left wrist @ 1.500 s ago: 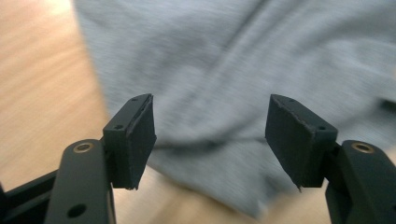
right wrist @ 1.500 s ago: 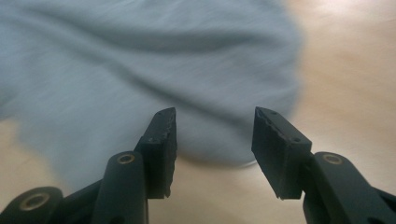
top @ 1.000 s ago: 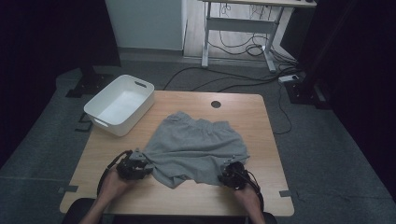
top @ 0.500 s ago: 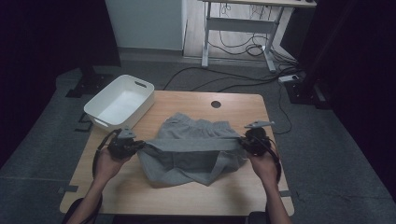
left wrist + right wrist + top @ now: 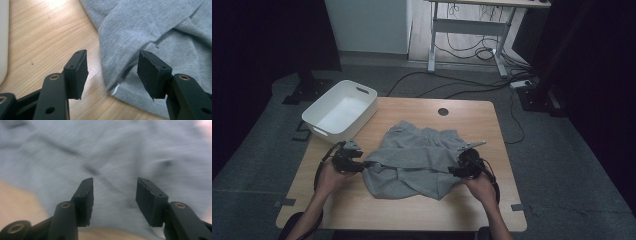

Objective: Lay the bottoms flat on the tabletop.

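A grey knit garment (image 5: 417, 155) lies crumpled and folded over itself in the middle of the wooden table (image 5: 412, 215). My left gripper (image 5: 362, 166) is at its left edge and my right gripper (image 5: 457, 171) at its right edge. In the left gripper view the left gripper (image 5: 112, 57) is open, its jaws having just been opening; the garment's stitched hem (image 5: 130, 90) lies loose between them, touching neither pad. In the blurred right gripper view the right gripper (image 5: 115, 181) is likewise open, jaws having just been opening, above the grey cloth (image 5: 105, 147).
An empty white bin (image 5: 339, 110) stands at the table's far left corner. A round cable hole (image 5: 443, 111) sits near the far edge. Bare wood runs along the near edge. Behind the table are a desk frame (image 5: 467, 30) and floor cables.
Both grippers carried the garment's near edge up and away from the person, then let it go. Their jaws now stand apart and the cloth rests folded on the table.
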The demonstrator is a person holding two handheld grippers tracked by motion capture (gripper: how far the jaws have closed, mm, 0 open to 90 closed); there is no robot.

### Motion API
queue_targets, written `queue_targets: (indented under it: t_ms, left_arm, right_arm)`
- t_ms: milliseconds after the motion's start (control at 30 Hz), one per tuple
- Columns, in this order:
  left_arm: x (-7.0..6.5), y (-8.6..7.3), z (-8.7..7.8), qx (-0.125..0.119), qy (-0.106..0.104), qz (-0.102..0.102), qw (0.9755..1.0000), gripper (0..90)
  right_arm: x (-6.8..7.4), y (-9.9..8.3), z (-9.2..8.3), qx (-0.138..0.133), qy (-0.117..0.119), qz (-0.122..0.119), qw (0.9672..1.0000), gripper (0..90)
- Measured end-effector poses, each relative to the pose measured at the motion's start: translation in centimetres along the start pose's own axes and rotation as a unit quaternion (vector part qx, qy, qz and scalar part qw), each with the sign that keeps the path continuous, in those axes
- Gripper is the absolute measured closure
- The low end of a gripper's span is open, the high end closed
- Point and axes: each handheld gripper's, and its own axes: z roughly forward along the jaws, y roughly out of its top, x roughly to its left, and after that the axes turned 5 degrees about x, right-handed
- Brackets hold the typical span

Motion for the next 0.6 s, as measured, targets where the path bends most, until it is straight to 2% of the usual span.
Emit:
queue_targets:
  t_ms: [67, 133, 200, 300, 333, 367, 400, 467, 500, 600]
  left_arm:
    - [-0.1, -0.1, 0.7, 0.008, -0.002, 0.000, 1.0000, 41.1]
    - [-0.2, -0.3, 1.4, 0.022, 0.002, 0.006, 0.9997, 41.2]
    - [-0.2, -0.6, 1.9, 0.026, 0.001, 0.004, 0.9997, 41.3]
    - [-0.2, -1.1, 2.3, 0.023, -0.003, -0.003, 0.9997, 41.9]
    - [-0.1, -1.2, 2.4, 0.019, -0.006, -0.007, 0.9998, 42.0]
    - [-0.1, -1.2, 2.4, 0.017, -0.005, -0.008, 0.9998, 42.5]
    - [-0.1, -1.3, 2.3, 0.016, -0.006, -0.007, 0.9998, 42.5]
    - [-0.1, -1.4, 2.3, 0.013, -0.005, -0.007, 0.9999, 42.7]
    - [-0.1, -1.4, 2.3, 0.010, -0.005, -0.008, 0.9999, 42.8]
    - [-0.2, -1.6, 2.4, 0.006, -0.005, -0.007, 0.9999, 43.5]
  right_arm:
    - [1.2, -0.3, 1.2, 0.013, 0.009, -0.014, 0.9998, 51.8]
    - [1.8, -0.3, 2.6, 0.022, -0.008, -0.030, 0.9993, 52.8]
    - [1.9, -0.2, 3.9, 0.028, -0.021, -0.034, 0.9988, 53.8]
    - [1.6, 0.4, 5.5, 0.017, -0.042, -0.036, 0.9984, 53.3]
    - [1.5, 0.7, 6.0, 0.012, -0.044, -0.035, 0.9983, 56.3]
    - [1.5, 0.9, 6.4, 0.014, -0.046, -0.037, 0.9981, 63.2]
    - [1.6, 1.0, 6.7, 0.015, -0.051, -0.045, 0.9976, 65.0]
    - [1.7, 1.4, 6.5, 0.018, -0.047, -0.050, 0.9975, 83.7]
    - [1.7, 1.6, 6.2, 0.018, -0.052, -0.052, 0.9971, 87.1]
    - [1.4, 2.5, 4.7, 0.012, -0.058, -0.044, 0.9973, 88.5]
